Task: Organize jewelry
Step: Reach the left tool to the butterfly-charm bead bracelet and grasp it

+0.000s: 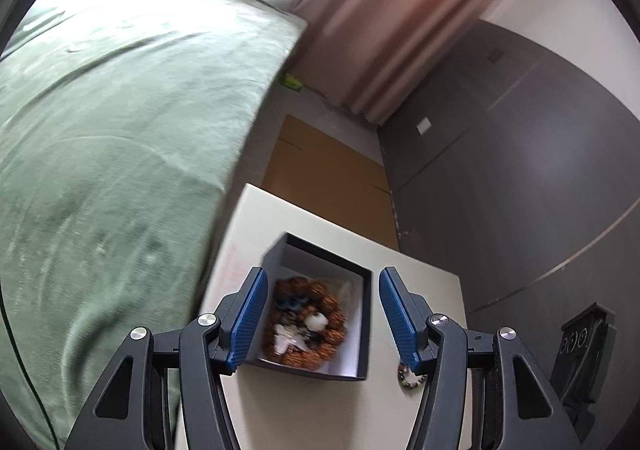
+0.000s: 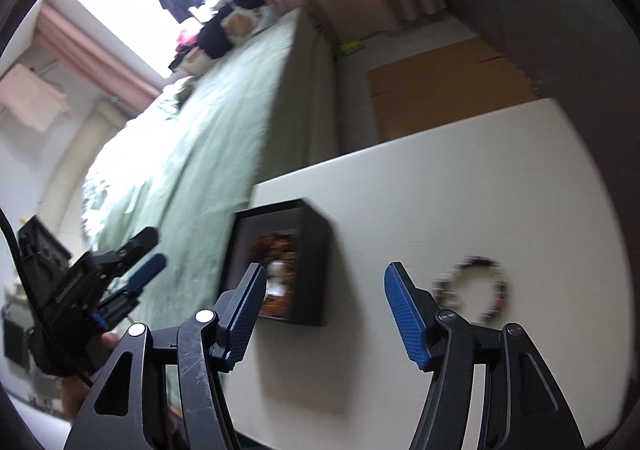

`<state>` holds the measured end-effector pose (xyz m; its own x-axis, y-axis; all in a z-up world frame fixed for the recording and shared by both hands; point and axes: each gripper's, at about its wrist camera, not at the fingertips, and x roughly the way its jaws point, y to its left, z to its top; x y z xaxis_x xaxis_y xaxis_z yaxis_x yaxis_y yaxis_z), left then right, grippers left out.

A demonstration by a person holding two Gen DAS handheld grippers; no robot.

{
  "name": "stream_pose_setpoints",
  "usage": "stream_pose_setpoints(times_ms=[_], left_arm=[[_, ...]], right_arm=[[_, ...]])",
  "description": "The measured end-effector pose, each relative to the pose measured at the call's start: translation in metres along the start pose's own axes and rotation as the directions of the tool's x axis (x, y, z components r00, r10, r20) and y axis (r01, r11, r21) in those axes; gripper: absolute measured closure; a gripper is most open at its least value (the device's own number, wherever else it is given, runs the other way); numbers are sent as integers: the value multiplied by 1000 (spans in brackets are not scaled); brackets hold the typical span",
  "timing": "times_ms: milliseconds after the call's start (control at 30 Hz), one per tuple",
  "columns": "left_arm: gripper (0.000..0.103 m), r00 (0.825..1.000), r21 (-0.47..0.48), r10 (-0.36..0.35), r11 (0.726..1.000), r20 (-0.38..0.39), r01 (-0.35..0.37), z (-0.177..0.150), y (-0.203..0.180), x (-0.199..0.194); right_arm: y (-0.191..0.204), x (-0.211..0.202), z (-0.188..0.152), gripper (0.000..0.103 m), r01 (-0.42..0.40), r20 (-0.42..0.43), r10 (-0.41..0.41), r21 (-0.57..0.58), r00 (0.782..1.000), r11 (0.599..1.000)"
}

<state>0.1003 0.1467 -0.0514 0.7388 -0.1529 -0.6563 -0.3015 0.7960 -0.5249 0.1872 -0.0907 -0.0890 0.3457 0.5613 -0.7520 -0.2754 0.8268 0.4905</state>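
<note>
Green bed [image 1: 120,121] on my left, white table [image 2: 460,189] under both my tongs.
The black box [image 1: 320,258] sits near the table's left edge, brown bead bracelet [image 1: 324,354] inside; a dark bead bracelet [image 2: 472,292] lies loose to its right. My left gripper [image 1: 322,318] hangs half open over the box, empty; my right gripper [image 2: 324,314] gapes half open, holding nothing.
</note>
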Motion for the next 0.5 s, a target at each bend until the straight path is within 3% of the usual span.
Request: stream_pose_setpoints(times_ms=[500], left_arm=[[44,993,238,-12,970,-115,40,-58,-86,33]], right_arm=[[-71,-43,-5,41,153,-17,-152,118,988,981]])
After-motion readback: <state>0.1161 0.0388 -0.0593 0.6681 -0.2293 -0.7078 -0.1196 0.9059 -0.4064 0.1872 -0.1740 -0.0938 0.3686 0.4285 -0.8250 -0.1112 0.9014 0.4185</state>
